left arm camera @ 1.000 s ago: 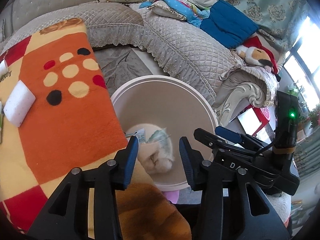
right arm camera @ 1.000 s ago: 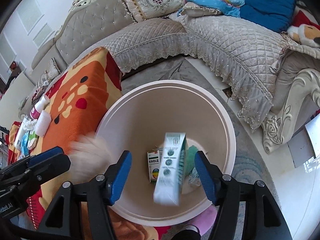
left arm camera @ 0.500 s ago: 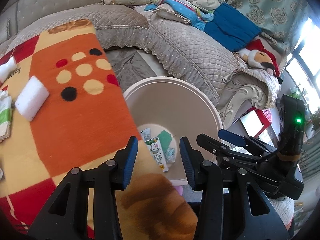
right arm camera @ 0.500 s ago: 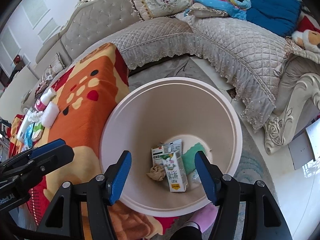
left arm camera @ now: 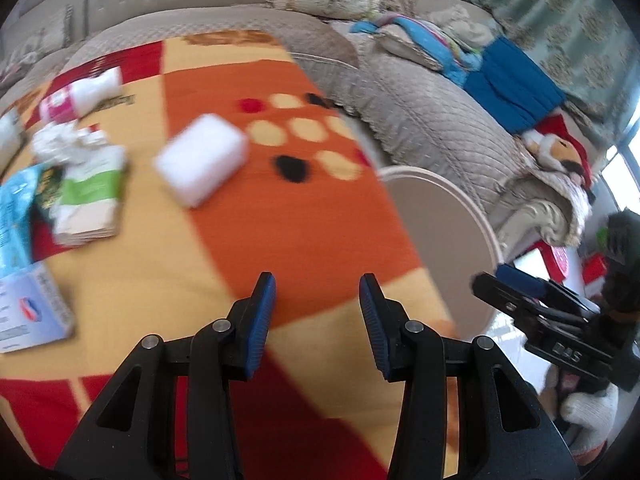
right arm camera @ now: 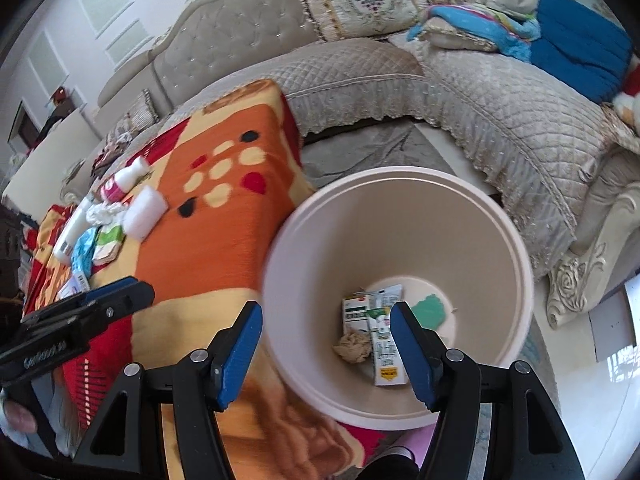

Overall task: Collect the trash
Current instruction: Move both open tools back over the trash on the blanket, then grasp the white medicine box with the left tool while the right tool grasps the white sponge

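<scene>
Lying lengthwise in the bin (right arm camera: 516,264), milk carton (right arm camera: 386,354), top rimward; both grippers (left arm camera: 316,320) (right arm camera: 326,350) agape, empty.

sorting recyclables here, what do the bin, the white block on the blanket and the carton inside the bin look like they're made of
The bin looks like smooth matte plastic: even cream wall, rolled rim. The white block seems to be foam or sponge, given its soft rounded edges and dull surface, though blur leaves that open. The carton looks like printed coated paperboard, with folded flat faces.
</scene>
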`<state>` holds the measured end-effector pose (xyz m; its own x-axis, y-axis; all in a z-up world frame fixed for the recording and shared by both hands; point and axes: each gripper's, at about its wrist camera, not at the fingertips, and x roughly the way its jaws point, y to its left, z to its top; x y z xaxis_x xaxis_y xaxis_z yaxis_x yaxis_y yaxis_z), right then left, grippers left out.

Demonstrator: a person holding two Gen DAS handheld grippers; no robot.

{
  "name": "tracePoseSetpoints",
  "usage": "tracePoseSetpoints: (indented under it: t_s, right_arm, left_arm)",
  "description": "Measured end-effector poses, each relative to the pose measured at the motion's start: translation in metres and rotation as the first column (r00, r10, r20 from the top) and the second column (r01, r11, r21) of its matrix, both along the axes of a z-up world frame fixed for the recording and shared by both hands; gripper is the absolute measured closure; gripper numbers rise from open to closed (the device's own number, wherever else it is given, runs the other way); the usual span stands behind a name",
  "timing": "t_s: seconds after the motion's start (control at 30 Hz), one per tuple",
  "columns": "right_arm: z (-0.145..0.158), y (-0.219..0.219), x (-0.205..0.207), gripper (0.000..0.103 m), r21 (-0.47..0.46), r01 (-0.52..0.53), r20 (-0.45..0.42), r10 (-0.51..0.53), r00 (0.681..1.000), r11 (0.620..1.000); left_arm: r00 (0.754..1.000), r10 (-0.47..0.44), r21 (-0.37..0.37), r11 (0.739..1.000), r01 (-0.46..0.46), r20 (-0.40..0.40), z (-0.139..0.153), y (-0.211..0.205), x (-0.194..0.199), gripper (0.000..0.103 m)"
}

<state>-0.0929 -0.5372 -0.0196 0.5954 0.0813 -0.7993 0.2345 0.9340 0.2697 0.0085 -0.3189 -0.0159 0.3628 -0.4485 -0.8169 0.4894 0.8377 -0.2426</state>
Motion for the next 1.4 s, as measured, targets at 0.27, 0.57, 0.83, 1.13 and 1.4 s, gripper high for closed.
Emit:
tracePoseSetpoints:
  t_s: [0.27, 0.57, 0.83, 1.13, 1.4]
  right_arm:
    - [0.012, 0.039, 0.011, 0.039, -0.018, -0.088, 0.022, 0.088, 0.996, 0.996]
    - [0.016, 0.075, 0.03, 0.037, -0.029, -0.167, 0.019, 0.167, 0.986, 0.986]
    - [0.016, 0.118, 0.052, 0.036, -0.02, -0.255, 0.017, 0.255, 0.967, 0.967]
    - [0.018, 0.159, 0.081, 0.035, 0.012, -0.315, 0.026, 0.315, 0.949, 0.949]
    - [0.013, 0.161, 0.124, 0.031, 0.042, -0.241, 0.012, 0.241, 0.971, 0.97]
  left_arm:
    - [0.989, 0.144, 0.017, 0.99, -0.143, -0.023, -0.01, 0.065, 0.034, 0.062]
    - [0.971, 0.229, 0.041, 0.973, -0.226, -0.064, -0.016, 0.158, 0.023, 0.062]
    - [0.924, 0.371, 0.074, 0.928, -0.365, -0.09, -0.014, 0.274, -0.006, 0.062]
    - [0.869, 0.488, 0.046, 0.873, -0.486, -0.078, 0.006, 0.348, -0.023, 0.061]
    - [0.841, 0.531, -0.056, 0.841, -0.537, -0.102, 0.013, 0.342, 0.003, 0.046]
